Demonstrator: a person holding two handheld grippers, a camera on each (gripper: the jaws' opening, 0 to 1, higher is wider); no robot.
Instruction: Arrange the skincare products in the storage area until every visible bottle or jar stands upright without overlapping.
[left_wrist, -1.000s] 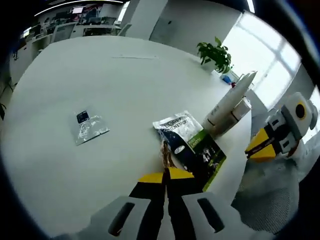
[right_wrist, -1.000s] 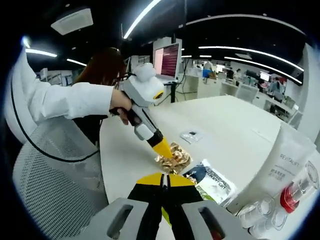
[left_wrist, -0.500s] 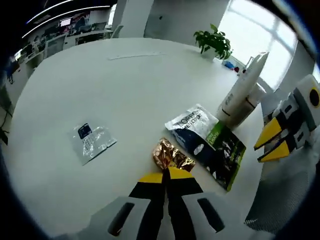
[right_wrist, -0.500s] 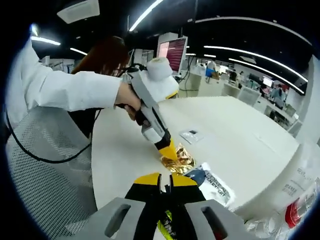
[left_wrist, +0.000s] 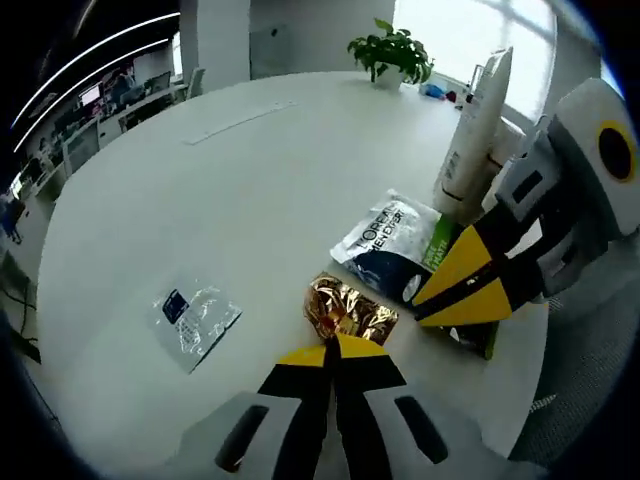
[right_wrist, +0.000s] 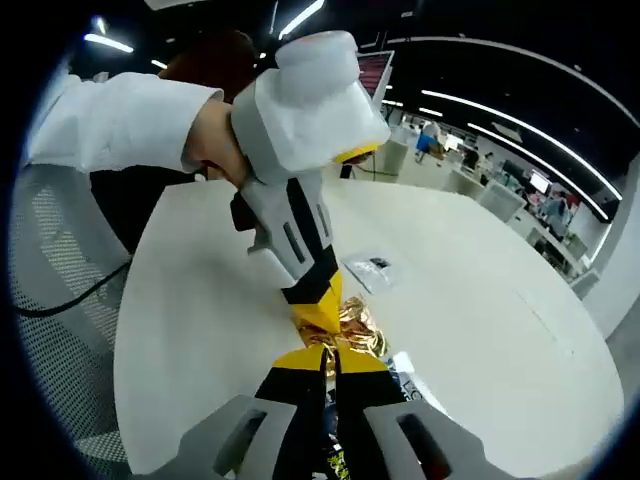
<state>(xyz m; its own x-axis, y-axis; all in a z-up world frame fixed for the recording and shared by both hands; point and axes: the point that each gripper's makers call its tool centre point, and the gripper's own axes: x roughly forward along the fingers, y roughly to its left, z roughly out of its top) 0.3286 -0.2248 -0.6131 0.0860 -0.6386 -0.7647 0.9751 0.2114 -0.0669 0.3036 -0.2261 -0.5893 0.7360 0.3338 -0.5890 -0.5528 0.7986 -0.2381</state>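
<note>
My left gripper (left_wrist: 331, 350) is shut on the near edge of a crinkled gold packet (left_wrist: 346, 310) that rests on the white round table (left_wrist: 230, 190). In the right gripper view the left gripper (right_wrist: 322, 318) reaches down from above, with the gold packet (right_wrist: 356, 326) at its yellow tips. My right gripper (right_wrist: 331, 358) is shut with nothing visible between its jaws. It enters the left gripper view from the right (left_wrist: 420, 298), tips close to the packet and over a L'Oreal sachet (left_wrist: 398, 240). A tall white tube (left_wrist: 478, 120) stands upright behind the sachet.
A small clear sachet (left_wrist: 194, 315) with a dark label lies to the left; it also shows beyond the left gripper (right_wrist: 372, 267). A potted plant (left_wrist: 392, 45) stands at the far table edge. A person's white sleeve (right_wrist: 110, 125) holds the left gripper. A mesh chair (right_wrist: 45, 270) stands beside the table.
The right gripper has closed in on the left gripper and the gold packet, now nearly tip to tip. The packet has stayed at the left gripper's tips while both views swung.
</note>
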